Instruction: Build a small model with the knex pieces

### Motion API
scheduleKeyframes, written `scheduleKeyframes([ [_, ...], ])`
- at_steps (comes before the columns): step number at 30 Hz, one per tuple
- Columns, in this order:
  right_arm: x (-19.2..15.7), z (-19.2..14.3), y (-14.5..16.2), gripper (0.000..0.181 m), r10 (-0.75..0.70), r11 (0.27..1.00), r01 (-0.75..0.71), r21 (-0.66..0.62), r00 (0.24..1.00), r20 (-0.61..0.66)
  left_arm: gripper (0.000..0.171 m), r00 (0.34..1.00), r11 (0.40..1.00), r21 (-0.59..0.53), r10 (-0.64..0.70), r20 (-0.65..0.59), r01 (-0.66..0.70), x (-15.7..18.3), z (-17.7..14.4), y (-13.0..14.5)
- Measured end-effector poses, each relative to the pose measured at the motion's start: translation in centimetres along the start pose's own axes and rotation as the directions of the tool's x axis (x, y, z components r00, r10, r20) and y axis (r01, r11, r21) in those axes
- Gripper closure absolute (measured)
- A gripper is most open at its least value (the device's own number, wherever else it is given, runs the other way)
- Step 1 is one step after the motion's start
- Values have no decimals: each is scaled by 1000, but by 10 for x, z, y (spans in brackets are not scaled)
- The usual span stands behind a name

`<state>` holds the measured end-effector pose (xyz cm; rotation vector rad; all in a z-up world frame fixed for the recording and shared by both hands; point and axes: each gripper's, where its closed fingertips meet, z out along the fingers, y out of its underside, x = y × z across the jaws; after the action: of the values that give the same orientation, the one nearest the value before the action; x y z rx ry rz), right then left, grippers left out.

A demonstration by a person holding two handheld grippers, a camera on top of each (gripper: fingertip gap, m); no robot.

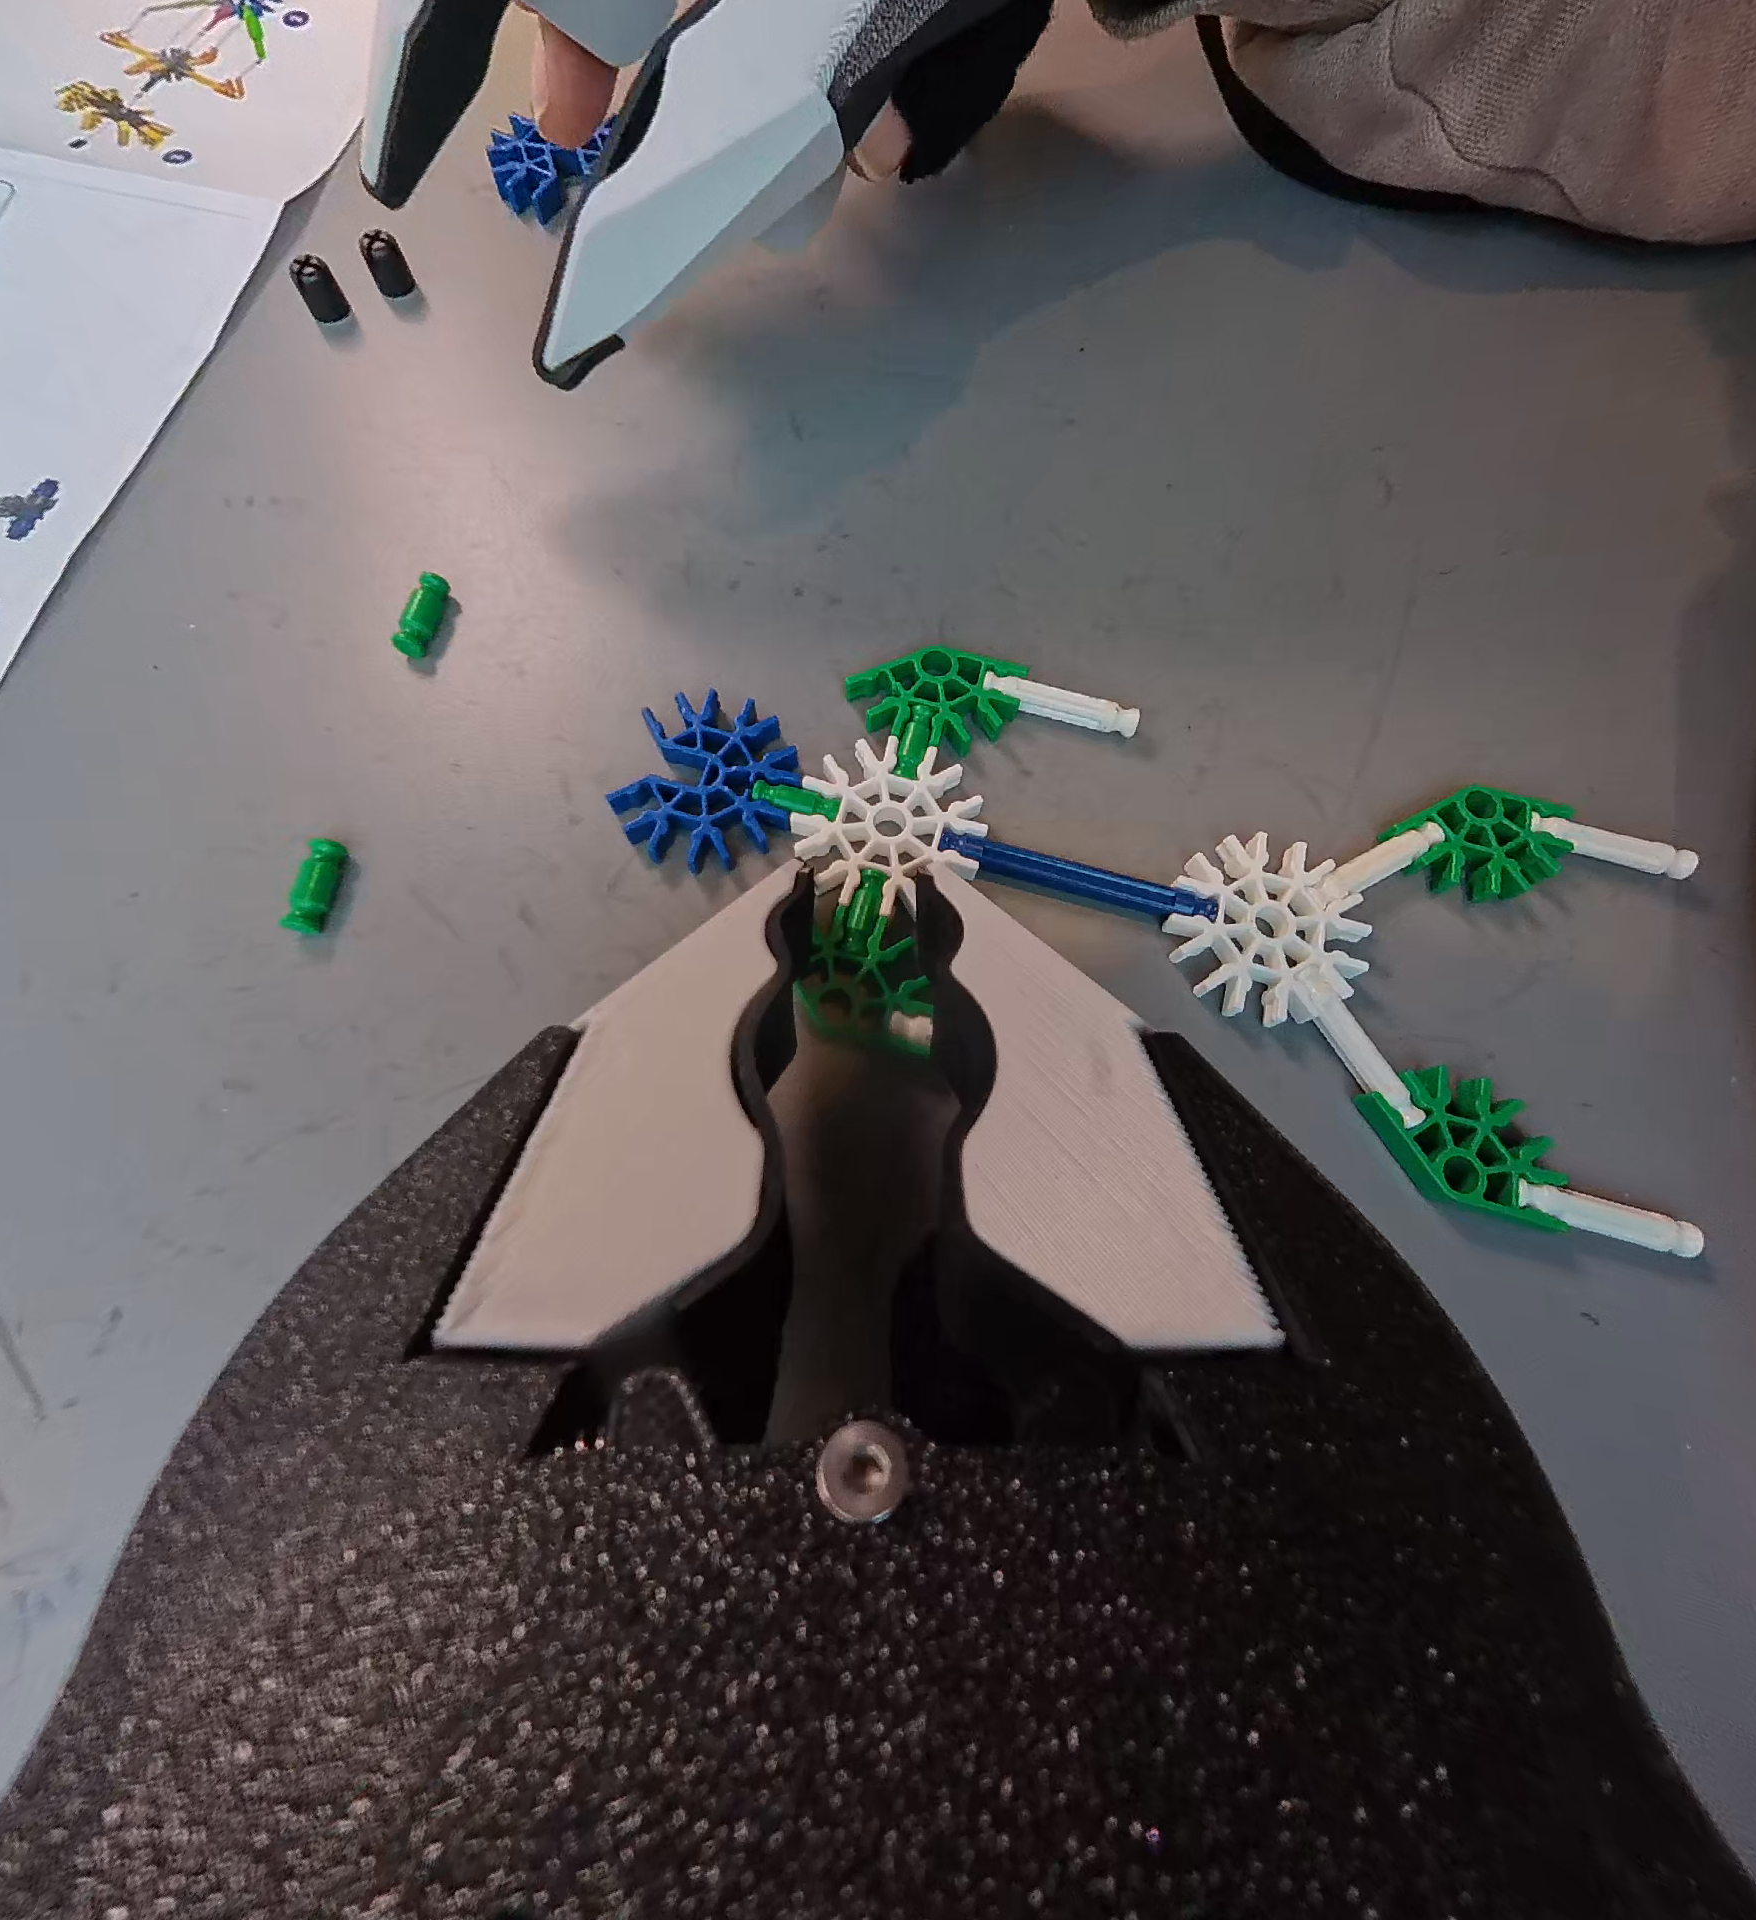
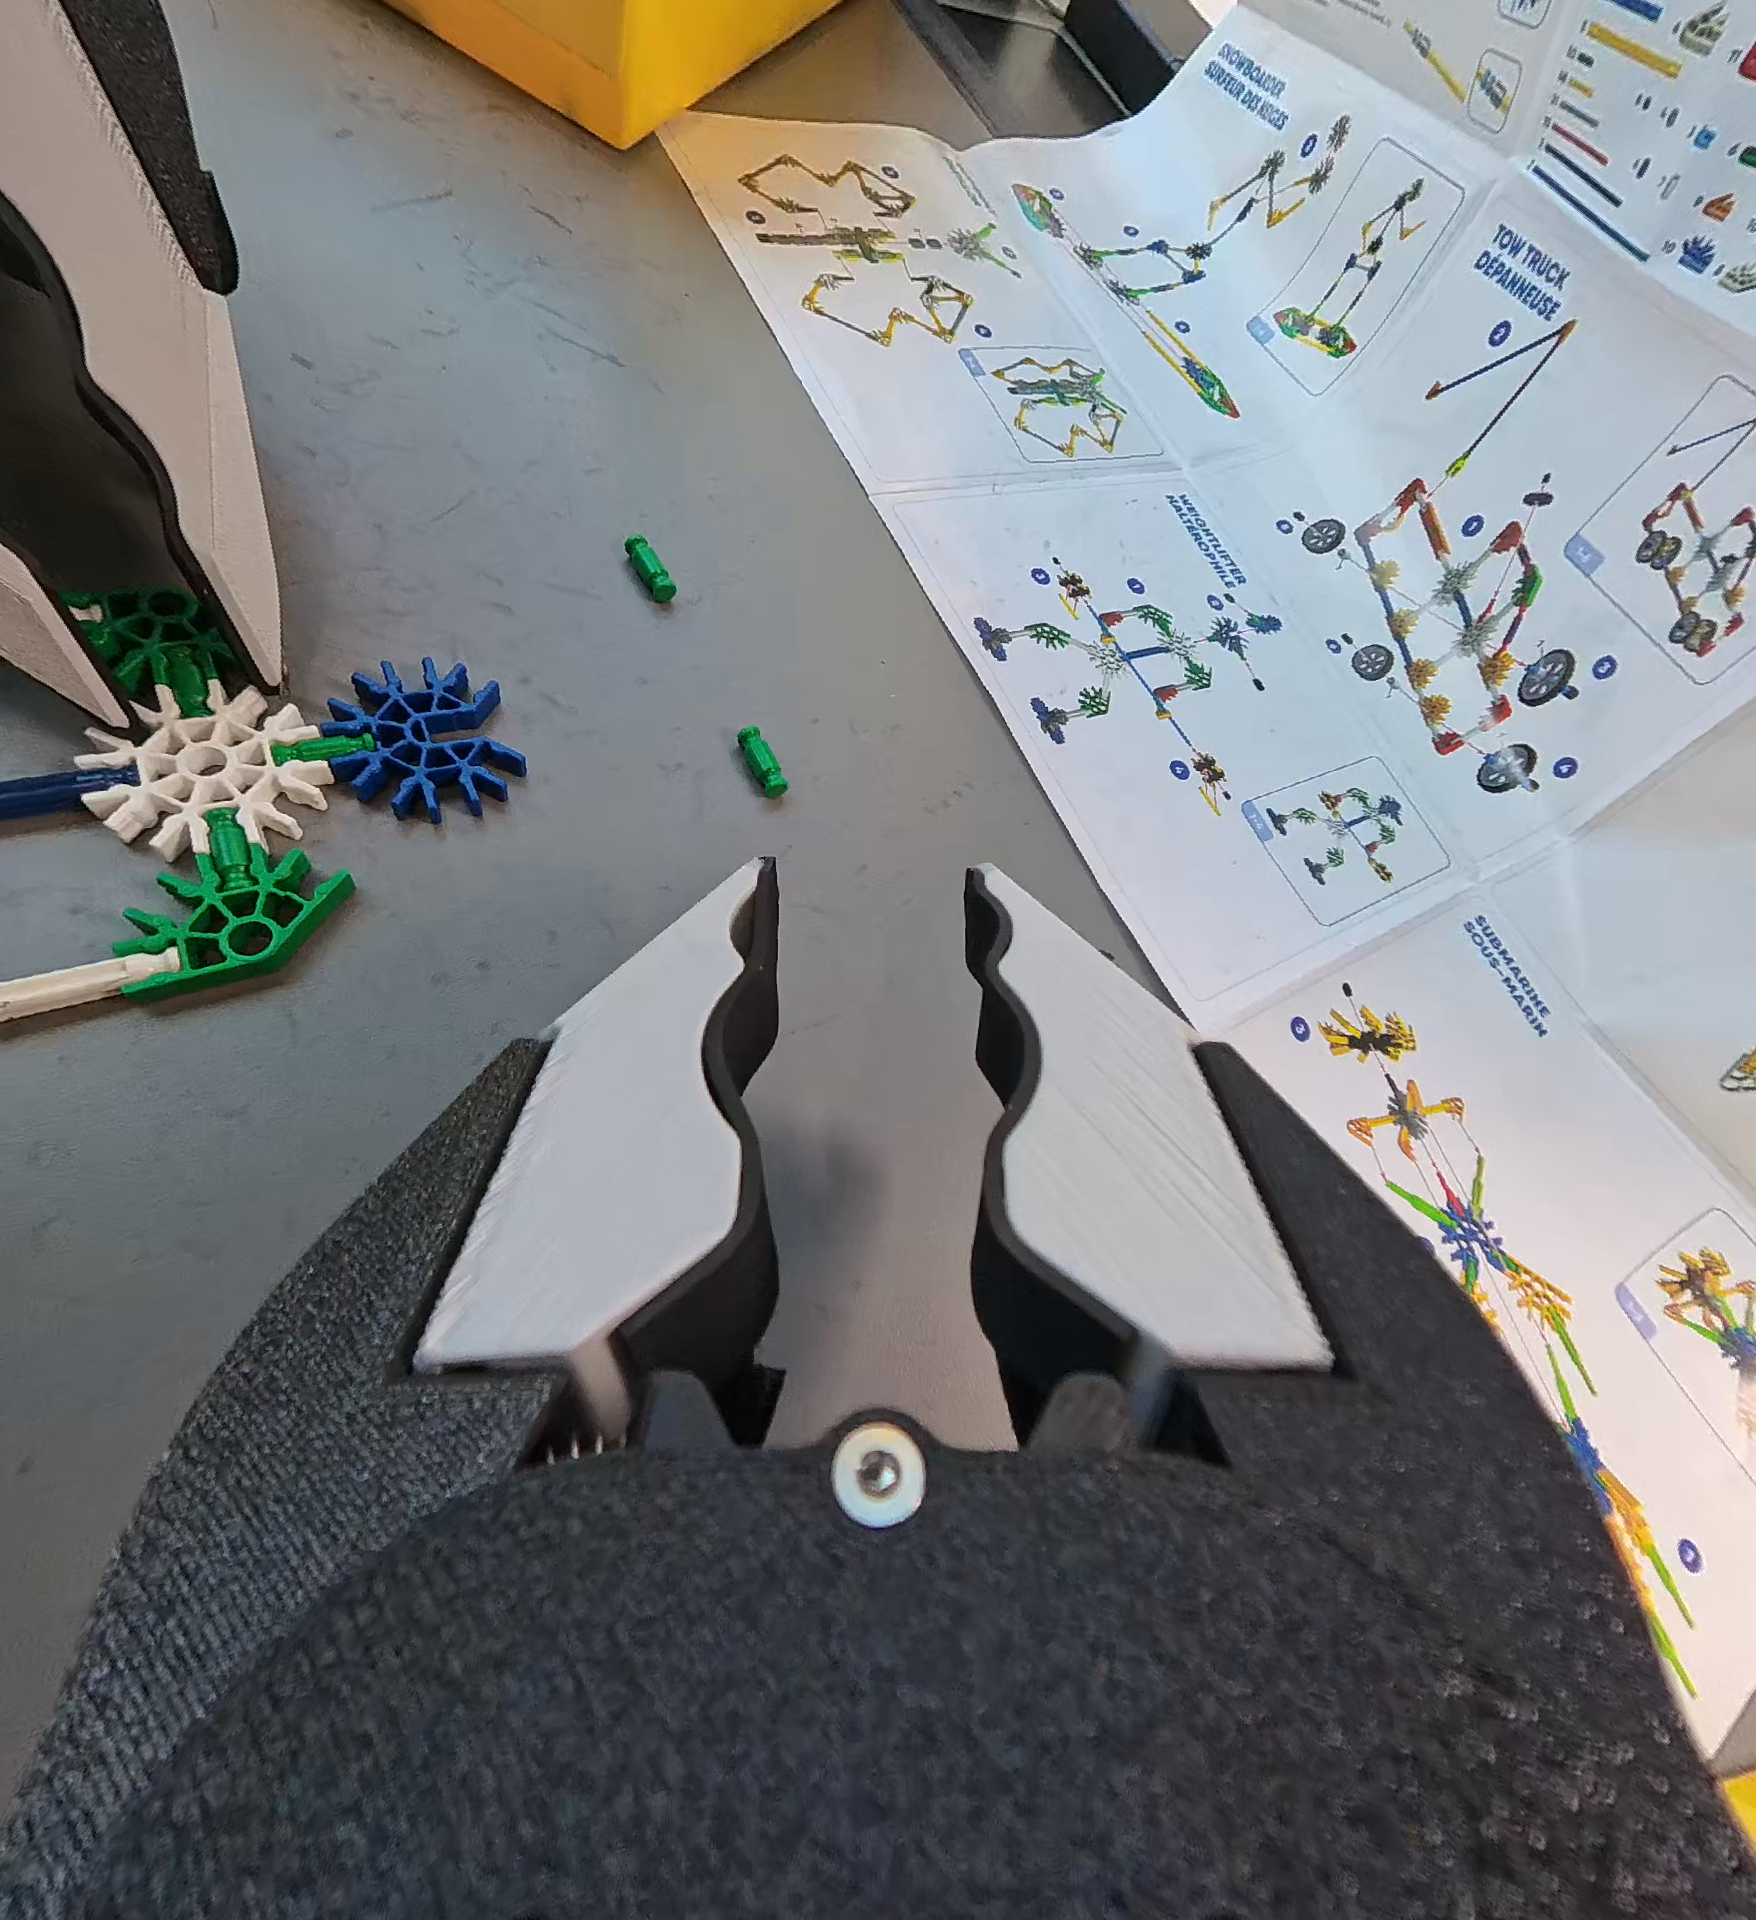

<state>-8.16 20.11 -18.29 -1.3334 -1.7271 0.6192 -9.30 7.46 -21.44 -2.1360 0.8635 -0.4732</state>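
Observation:
A toy assembly lies on the grey table (image 1: 1165, 468): a white snowflake connector (image 1: 886, 821) joined to a blue connector (image 1: 713, 779), to green connectors and, by a blue rod (image 1: 1071, 878), to a second white connector (image 1: 1269, 925). My left gripper (image 1: 866, 883) is shut on the green connector (image 1: 858, 982) at the near side of the first white connector. This grip also shows in the right wrist view (image 2: 193, 696). My right gripper (image 2: 871, 878) is open and empty above bare table, nearest a loose green short rod (image 2: 763, 762).
Two loose green short rods (image 1: 422, 613) (image 1: 315, 886) and two small black pieces (image 1: 321, 289) lie left. A loose blue connector (image 1: 541, 166) lies behind the right gripper's fingers (image 1: 593, 312). A printed instruction sheet (image 2: 1373, 520), a yellow box (image 2: 625, 52) and a sleeve (image 1: 1528, 104) border the table. The loose green short rod (image 2: 763, 762) is about 5 cm from my right fingertips. It is also in sight in the left wrist view (image 1: 421, 604).

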Motion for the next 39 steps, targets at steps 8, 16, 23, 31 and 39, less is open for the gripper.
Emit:
scheduleKeyframes([
  [8, -3, 1, 1, 155, -19, 1000, 19, -10, 1000, 6, 153, 1000, 1000, -1, -1, 2, 1, 0, 0, 0],
  [16, -2, 1, 4, 156, -34, 999, 34, -20, 999, -3, 153, 1000, 1000, -1, -1, 1, 1, 0, 0, 0],
  [23, -4, 3, 6, 156, -47, 998, 47, -33, 999, 0, 153, 1000, 1000, 0, 0, 2, 0, 0, 0, 0],
  [31, -3, 3, 6, 156, -45, 998, 45, -33, 999, 2, 150, 999, 1000, 23, -5, 42, 4, -10, -4, -2],
  [39, -4, 4, 9, 156, -51, 998, 51, -47, 999, 4, 150, 980, 981, 150, -141, 143, 119, -44, -23, -14],
])
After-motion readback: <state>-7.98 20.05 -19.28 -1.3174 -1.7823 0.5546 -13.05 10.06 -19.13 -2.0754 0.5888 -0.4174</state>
